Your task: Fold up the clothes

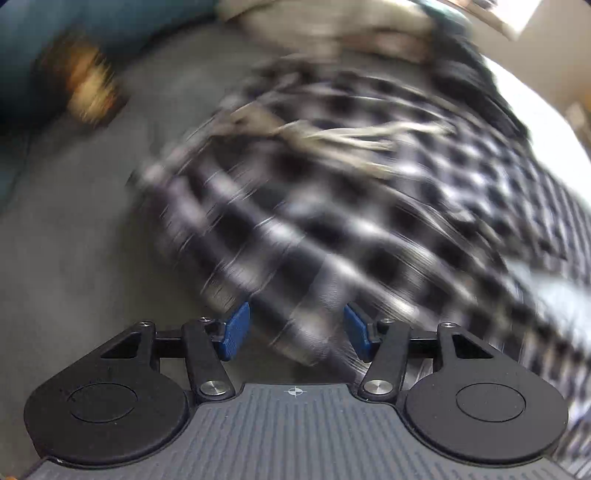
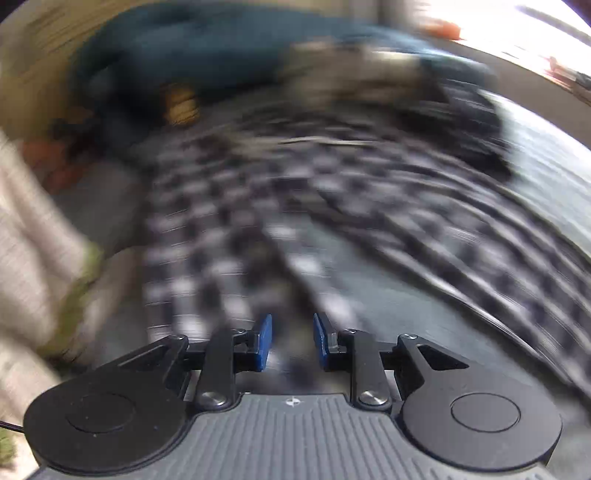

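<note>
Checked cloth (image 1: pixel 332 206) lies spread for folding; left gripper (image 1: pixel 296 331) and right gripper (image 2: pixel 292 341) hover above, jaws apart, holding nothing.

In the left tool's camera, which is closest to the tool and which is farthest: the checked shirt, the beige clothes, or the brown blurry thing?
1. Checked shirt: right in front of the left tool.
2. Brown blurry thing: far off, upper left.
3. Beige clothes: at the top, beyond the shirt.
Two and three are too close to call.

Blurred surroundings
A grey surface (image 1: pixel 74 221) meets a teal cushion (image 2: pixel 207 48), with a small orange-brown object (image 1: pixel 90 88) beside it.
</note>
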`<state>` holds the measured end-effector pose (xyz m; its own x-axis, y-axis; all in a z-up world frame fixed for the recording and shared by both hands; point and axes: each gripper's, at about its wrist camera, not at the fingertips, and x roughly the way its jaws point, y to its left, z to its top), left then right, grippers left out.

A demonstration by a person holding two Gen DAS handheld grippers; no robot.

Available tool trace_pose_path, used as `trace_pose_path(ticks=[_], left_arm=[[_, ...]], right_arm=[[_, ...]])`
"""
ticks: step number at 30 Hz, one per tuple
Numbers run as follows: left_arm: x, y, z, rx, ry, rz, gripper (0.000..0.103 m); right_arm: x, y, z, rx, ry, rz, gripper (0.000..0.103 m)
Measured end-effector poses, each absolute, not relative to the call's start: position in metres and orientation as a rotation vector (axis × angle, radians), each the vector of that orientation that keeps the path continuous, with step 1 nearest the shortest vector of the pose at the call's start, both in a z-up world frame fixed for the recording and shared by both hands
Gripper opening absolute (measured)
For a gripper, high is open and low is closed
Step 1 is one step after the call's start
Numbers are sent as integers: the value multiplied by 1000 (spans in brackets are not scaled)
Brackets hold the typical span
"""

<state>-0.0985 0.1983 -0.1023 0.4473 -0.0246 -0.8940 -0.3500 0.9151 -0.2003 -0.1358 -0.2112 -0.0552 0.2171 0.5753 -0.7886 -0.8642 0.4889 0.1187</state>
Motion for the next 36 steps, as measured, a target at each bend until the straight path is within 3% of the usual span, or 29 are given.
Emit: trace_pose_path(ticks=[6, 14, 18, 19, 21, 23, 28, 32, 34, 36], left_arm=[[-107, 236, -123, -596, 1066, 327, 56], [-114, 257, -145, -696, 1009, 318, 52], [-117, 260, -154, -723, 984, 307, 40], [-118, 260, -155, -721, 976, 306, 38], [-118, 260, -157, -714, 957, 307, 19], [-119, 258, -156, -698, 942, 314, 7], [-128, 259, -139, -672, 885, 330, 3], [-130, 260, -150, -639, 944, 347, 3], [-131, 258, -156, -620, 956, 356, 4], [-131, 255, -157, -590, 952, 358, 4]], right_arm=[[-196, -106, -104, -595, 828, 1302, 29], [-239, -94, -134, -902, 725, 1192, 28], [-234, -93, -138, -925, 748, 1130, 24], [-233, -94, -139, -936, 746, 1127, 15], [-231, -96, -138, -929, 755, 1133, 5], [-230, -95, -135, -899, 783, 1145, 3], [-221, -96, -124, -742, 909, 1230, 3], [-217, -100, -132, -677, 1020, 1240, 7], [-210, -103, -134, -606, 1079, 1238, 15], [-202, -106, -137, -533, 1137, 1234, 31]])
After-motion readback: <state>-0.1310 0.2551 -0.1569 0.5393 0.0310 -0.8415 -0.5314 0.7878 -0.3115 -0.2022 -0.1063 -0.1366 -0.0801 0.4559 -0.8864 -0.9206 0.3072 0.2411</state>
